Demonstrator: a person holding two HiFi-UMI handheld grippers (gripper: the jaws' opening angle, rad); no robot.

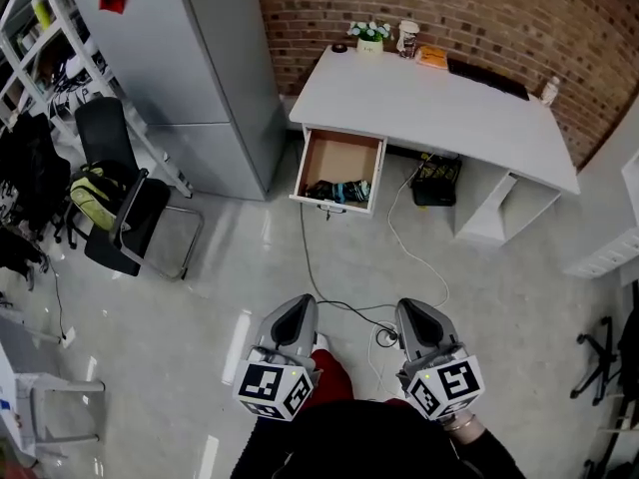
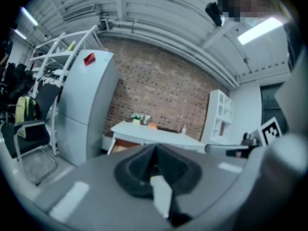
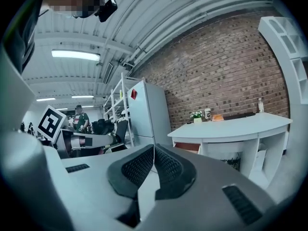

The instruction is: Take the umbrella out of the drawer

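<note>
The white desk (image 1: 429, 103) stands against the brick wall with its drawer (image 1: 339, 171) pulled open. A dark folded umbrella (image 1: 337, 192) with teal marks lies at the drawer's front. My left gripper (image 1: 297, 305) and right gripper (image 1: 412, 309) hover side by side over the floor, well short of the drawer. Both point toward the desk, shut, with nothing between the pads. In the left gripper view the jaws (image 2: 155, 149) are pressed together, with the desk (image 2: 154, 134) far ahead. In the right gripper view the jaws (image 3: 154, 149) are also closed, and the desk (image 3: 231, 126) and drawer (image 3: 187, 147) lie beyond.
A tall grey cabinet (image 1: 200, 68) stands left of the desk. A black chair (image 1: 125, 203) carries a yellow-green backpack (image 1: 92, 193). A cable (image 1: 329, 267) runs across the floor from the desk. A black basket (image 1: 436, 180) sits under the desk, and a flower pot (image 1: 369, 36) on top.
</note>
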